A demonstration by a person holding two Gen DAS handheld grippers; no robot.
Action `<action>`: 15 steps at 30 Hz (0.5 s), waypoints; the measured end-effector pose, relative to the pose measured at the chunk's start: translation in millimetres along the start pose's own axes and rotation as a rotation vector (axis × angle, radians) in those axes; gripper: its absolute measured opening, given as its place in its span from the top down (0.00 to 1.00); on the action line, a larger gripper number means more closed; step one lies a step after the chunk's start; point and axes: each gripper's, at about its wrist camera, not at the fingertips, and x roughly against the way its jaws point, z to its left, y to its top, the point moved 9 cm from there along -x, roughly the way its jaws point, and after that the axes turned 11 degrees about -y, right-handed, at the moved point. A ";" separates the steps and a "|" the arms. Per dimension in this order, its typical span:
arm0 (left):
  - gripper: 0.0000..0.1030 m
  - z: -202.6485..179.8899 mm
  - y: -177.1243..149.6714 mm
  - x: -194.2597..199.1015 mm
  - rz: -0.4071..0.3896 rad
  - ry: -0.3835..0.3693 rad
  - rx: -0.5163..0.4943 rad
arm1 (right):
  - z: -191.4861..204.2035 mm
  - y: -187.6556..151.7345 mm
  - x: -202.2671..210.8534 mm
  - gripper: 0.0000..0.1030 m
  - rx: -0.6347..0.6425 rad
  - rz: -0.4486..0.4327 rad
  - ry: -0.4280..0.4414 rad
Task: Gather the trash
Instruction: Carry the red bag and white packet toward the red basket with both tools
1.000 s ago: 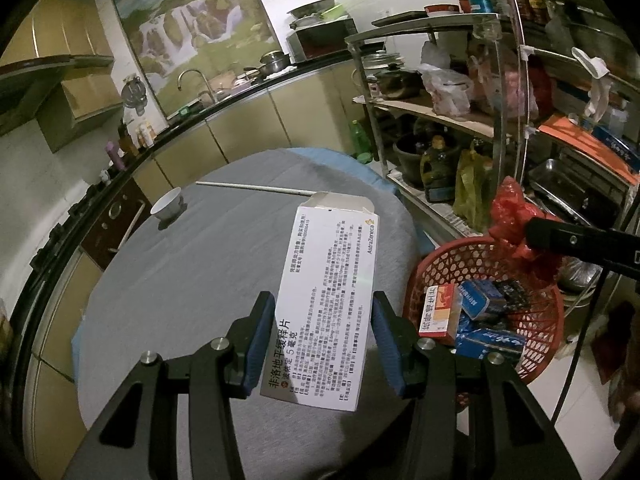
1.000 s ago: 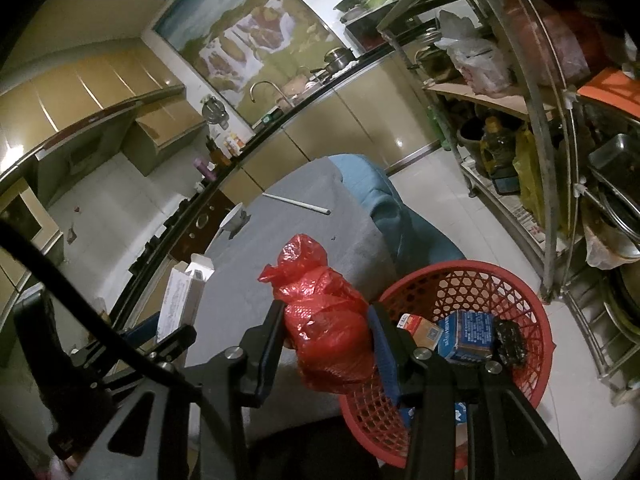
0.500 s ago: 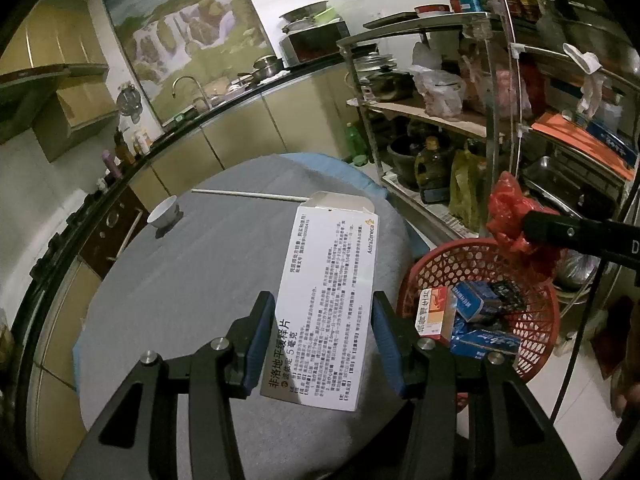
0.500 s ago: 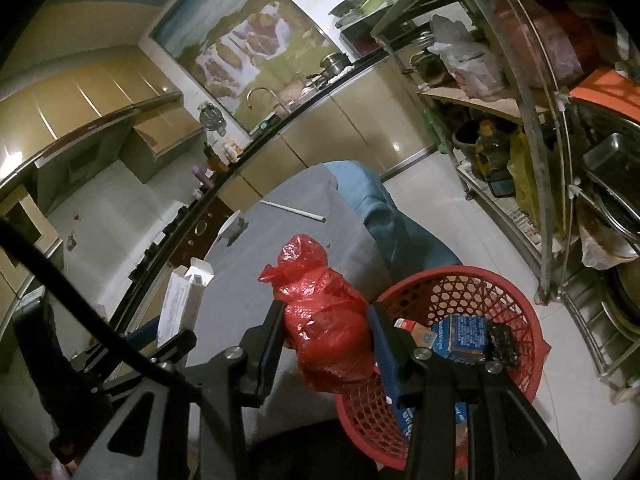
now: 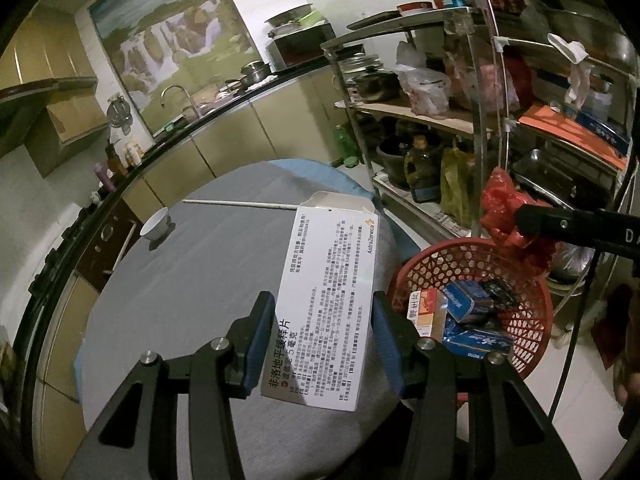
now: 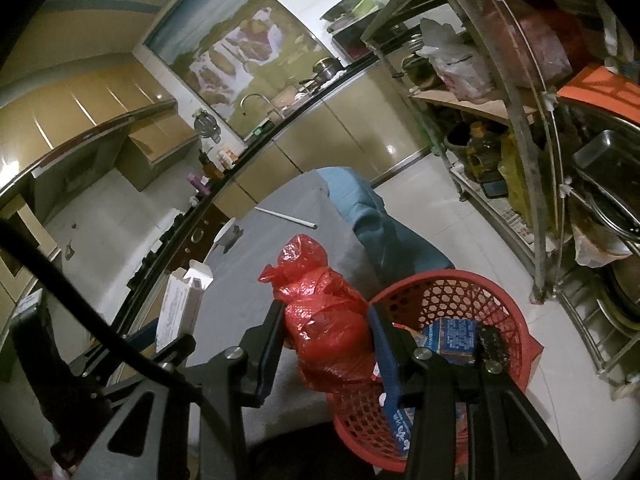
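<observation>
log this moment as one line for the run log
left gripper: shut on white box over table | right gripper: shut on red bag beside basket | nothing dropped yet

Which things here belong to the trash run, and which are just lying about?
Job:
white medicine box, in left gripper
red bag, in right gripper
red basket

Lying about:
white bowl
white stick
shelf rack

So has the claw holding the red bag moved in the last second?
Yes. The right claw with the red bag has drifted toward the red basket, whose rim looks nearer.
</observation>
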 end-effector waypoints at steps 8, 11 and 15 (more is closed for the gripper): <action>0.51 -10.7 0.9 -5.7 0.015 -0.017 -0.021 | -11.2 0.2 2.4 0.56 -0.022 0.001 -0.014; 0.51 -14.8 0.2 -9.4 0.023 -0.029 -0.023 | -15.7 0.2 2.6 0.56 -0.028 0.001 -0.019; 0.51 -19.0 -1.4 -13.5 0.035 -0.054 -0.022 | -19.4 -0.9 2.1 0.55 -0.036 0.001 -0.024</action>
